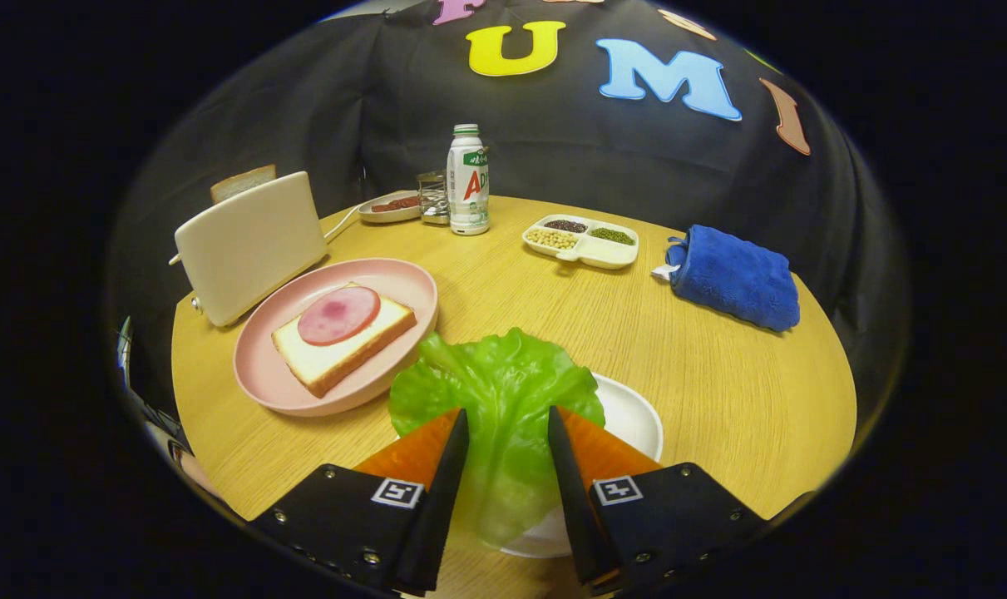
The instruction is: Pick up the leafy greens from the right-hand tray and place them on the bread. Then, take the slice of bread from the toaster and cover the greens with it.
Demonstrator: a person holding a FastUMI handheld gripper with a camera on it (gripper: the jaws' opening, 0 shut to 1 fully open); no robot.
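Green and crinkled, the lettuce leaf [503,416] lies between the fingers of the gripper [507,424], its stem end running back toward the camera and its frilled top spreading just ahead of the fingertips. The fingers stand apart on either side of the leaf; whether they press on it cannot be told. The leaf hangs over the near edge of a white plate [636,416], which sits at the front of the round wooden worktop [719,374].

Just ahead and to the left, touching or nearly touching the leaf's edge, is a pink plate [270,374] with a slice of bread [345,341] topped by a round of ham [338,315]. Behind that plate stands a cream toaster [249,245] with another bread slice [244,181] sticking up from it.

Bare worktop lies open ahead of the fingers and to their right. Farther off are a divided tray of beans [582,241], a folded blue towel [736,279] near the right rim, a white bottle [468,179] and a small dish [391,206] at the far edge
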